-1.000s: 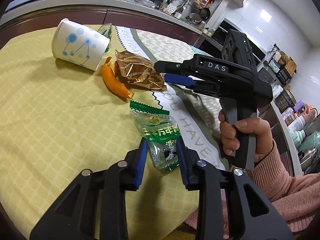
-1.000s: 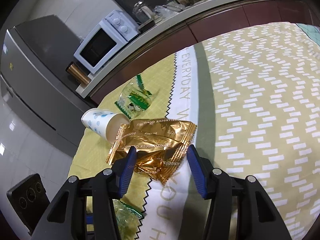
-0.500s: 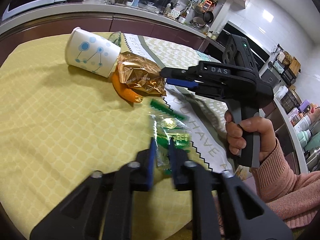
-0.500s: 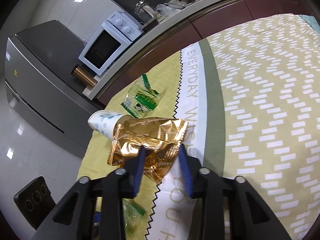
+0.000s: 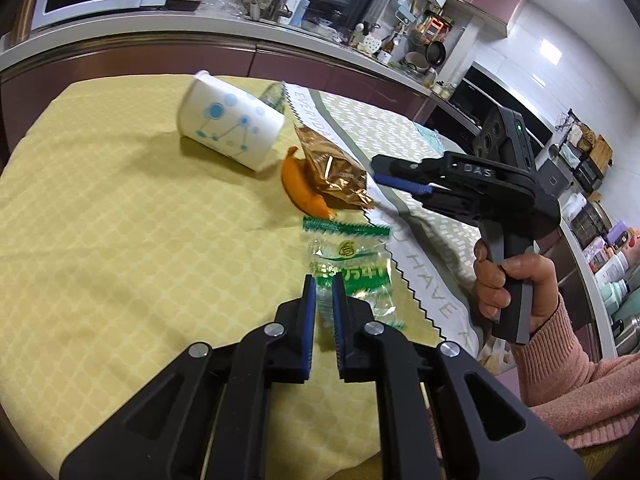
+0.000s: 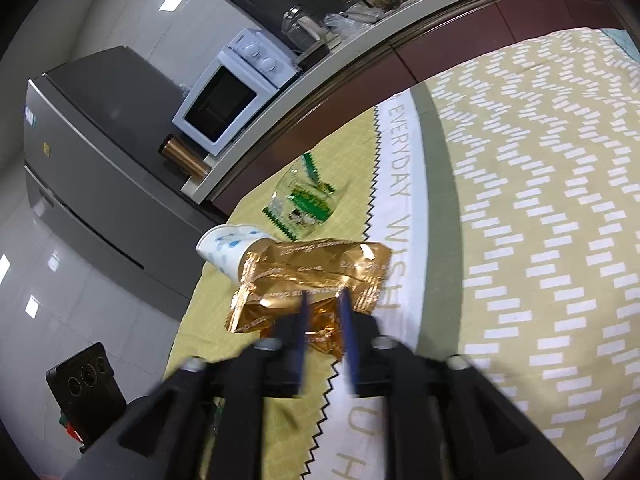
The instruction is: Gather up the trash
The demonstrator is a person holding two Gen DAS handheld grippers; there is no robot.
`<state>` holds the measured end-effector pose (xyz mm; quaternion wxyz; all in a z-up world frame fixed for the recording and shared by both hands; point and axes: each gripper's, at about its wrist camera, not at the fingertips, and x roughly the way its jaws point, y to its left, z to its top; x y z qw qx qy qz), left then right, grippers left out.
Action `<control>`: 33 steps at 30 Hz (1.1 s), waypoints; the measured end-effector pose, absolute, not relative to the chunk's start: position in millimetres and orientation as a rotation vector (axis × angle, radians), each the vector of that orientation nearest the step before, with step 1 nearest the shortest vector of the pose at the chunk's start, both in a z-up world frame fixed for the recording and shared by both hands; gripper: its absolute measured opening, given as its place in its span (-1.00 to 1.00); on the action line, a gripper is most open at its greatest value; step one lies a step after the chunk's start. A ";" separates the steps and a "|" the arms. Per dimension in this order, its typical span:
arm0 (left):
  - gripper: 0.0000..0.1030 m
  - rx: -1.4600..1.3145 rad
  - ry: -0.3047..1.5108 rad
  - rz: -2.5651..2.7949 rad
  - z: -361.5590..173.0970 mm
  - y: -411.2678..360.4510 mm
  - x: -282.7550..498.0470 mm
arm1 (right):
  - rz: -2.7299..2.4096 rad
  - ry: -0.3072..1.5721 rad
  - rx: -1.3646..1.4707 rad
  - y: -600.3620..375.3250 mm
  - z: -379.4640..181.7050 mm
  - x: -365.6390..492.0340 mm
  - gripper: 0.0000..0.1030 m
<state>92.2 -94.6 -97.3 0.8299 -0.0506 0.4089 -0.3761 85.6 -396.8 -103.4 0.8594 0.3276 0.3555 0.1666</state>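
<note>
The left gripper [image 5: 324, 296] has its fingers closed on the near end of the green wrapper [image 5: 352, 268], a clear, crinkly sweet packet whose far, sawtooth edge points away over the yellow cloth [image 5: 120, 220] on the counter. The packet looks lifted a little at the held end, though the fisheye view makes that hard to be sure of. It is very light and limp, so a pinch on the flat film near the sealed edge should carry it; the risk is that slick film slides out if the grip is on a single loose corner.

The right gripper [image 6: 324, 320] has its fingers on either side of the near edge of the gold wrapper [image 6: 312, 280]. Its jaws have just been opening after a pinch, and whether the pads still press the foil I cannot tell through the blur. The foil is stiffer than the green film, puffy and slippery, best taken across a crimped end seam.

Just left of the gold wrapper lies an orange peel [image 5: 300, 192], soft and curved, and beyond it a paper cup [image 5: 228, 128] tipped on its side, light and easily crushed. A second green wrapper [image 6: 304, 204] lies at the far side, near the cloth's edge.
</note>
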 end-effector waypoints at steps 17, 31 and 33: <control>-0.20 -0.121 0.864 -0.814 -87.8 -89.7 89.0 | 0.348 0.789 0.631 -381.9 -106.6 102.3 0.19; -0.17 -0.110 0.867 -0.857 -67.0 -149.2 147.0 | 0.374 0.789 0.636 -381.3 -108.2 103.0 0.18; -0.24 -0.110 0.895 -0.844 -71.2 -157.6 154.7 | 0.381 0.788 0.644 -382.5 -108.3 103.1 0.18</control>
